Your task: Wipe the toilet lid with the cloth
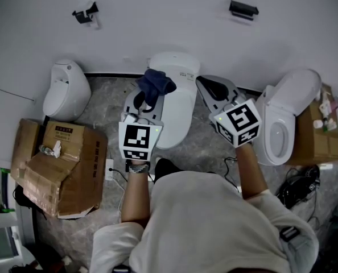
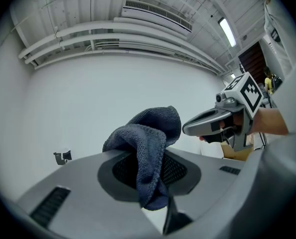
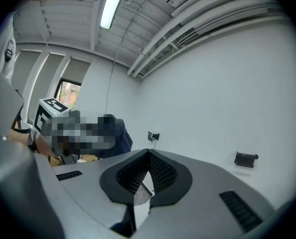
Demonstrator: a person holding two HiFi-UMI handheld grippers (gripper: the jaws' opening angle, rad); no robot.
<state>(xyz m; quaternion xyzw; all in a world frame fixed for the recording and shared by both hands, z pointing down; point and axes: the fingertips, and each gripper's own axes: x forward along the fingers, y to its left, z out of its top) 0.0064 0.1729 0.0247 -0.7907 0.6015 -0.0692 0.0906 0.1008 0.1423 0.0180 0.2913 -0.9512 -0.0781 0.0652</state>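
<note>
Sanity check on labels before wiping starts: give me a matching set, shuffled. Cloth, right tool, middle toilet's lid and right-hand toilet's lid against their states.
Things:
1. cloth
2. right tool
3. middle toilet's lid
4. right-hand toilet's lid

States:
A. raised
B. shut, nothing between its jaws
C. down, closed
D. pinched in the left tool

Pairs: 1-D, 2-B, 3-C, 4-A
</note>
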